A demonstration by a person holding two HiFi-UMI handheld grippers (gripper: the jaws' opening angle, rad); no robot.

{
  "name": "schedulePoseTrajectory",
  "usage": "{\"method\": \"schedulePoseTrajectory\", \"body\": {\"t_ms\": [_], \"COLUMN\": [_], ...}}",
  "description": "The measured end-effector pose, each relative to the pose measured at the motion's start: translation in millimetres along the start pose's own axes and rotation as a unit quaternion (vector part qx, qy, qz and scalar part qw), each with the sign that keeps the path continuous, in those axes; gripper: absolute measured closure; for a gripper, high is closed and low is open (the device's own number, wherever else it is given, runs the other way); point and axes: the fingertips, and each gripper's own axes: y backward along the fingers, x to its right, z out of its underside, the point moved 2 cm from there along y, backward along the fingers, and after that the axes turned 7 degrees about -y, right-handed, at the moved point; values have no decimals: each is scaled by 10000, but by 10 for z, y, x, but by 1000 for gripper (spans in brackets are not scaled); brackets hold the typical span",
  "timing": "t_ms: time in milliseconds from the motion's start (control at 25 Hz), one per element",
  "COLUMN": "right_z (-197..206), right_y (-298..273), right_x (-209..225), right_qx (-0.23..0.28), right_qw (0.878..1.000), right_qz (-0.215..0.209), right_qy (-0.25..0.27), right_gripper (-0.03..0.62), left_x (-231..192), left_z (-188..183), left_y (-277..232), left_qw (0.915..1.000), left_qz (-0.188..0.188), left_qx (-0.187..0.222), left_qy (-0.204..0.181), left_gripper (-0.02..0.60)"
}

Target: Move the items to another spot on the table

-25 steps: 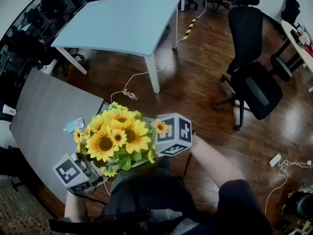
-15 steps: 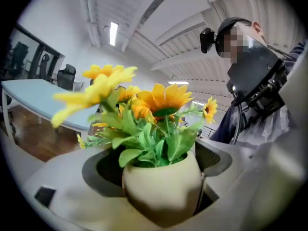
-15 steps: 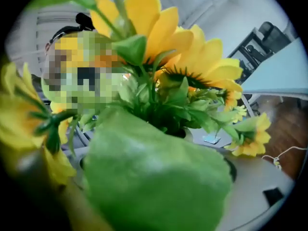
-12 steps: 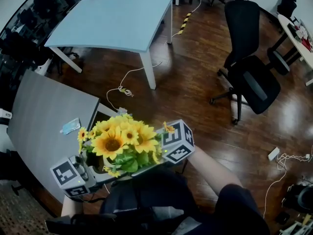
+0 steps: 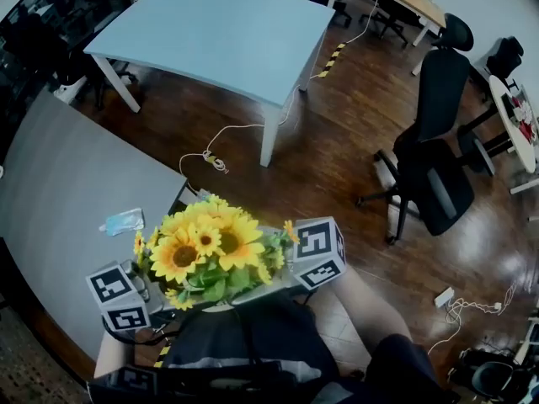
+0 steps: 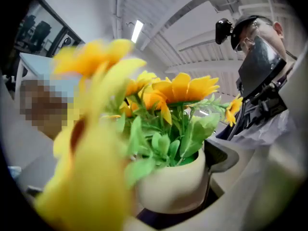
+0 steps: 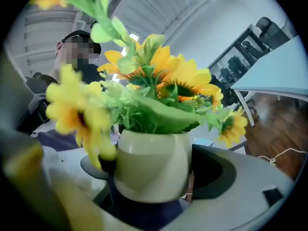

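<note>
- The cream pot [image 7: 151, 162] of sunflowers [image 5: 206, 247] is sitting between the two grippers, at the near right edge of the grey table [image 5: 67, 192], close in front of the person.
- The right gripper [image 5: 282, 283] is clamping the cream pot: both dark pads [image 7: 214, 174] are lying against its sides.
- The left gripper [image 5: 150, 291] is standing wide; its jaws have just been opening, with the cream pot between them. One pad [image 6: 219, 159] is lying against the pot. A blurred bloom is covering the other, so whether this gripper is pressing cannot be told.
- A small blue packet [image 5: 125, 221] is lying on the grey table, left of the sunflowers.
- A pale blue table [image 5: 210, 32] is standing far beyond, and a black office chair [image 5: 438, 167] is standing at the far right.
</note>
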Motion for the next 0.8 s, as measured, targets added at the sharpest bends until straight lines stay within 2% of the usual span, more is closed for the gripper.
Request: {"method": "schedulePoseTrajectory", "body": {"t_ms": [80, 200, 280, 360, 440, 600, 800], "right_z": [-127, -229, -283, -349, -417, -518, -642], "right_y": [-107, -251, -351, -487, -617, -741, -531], "right_x": [130, 318, 408, 482, 584, 792, 931], "right_qx": [-52, -152, -263, -424, -553, -621, -491], "right_qw": [10000, 9995, 9990, 9982, 9973, 9962, 9944], "right_qz": [13, 63, 96, 92, 177, 429, 925], "right_qy": [-52, -251, -350, -414, -440, -427, -112], "right_gripper": [129, 129, 129, 128, 126, 121, 97], "left_x": [-140, -192, -252, -396, -562, -803, -932], "left_z": [57, 251, 238, 167, 138, 121, -30], "left_y": [92, 72, 83, 170, 286, 391, 367], "left_qw": [9997, 9953, 9937, 9937, 9939, 9933, 9943], "left_qz": [237, 884, 1093, 1095, 1074, 1103, 930], "left_qx": [-104, -390, -181, 124, 252, 340, 466], "left_qy": [42, 83, 188, 183, 53, -45, -246], "left_gripper": [-6, -6, -6, -5, 57, 58, 58]}}
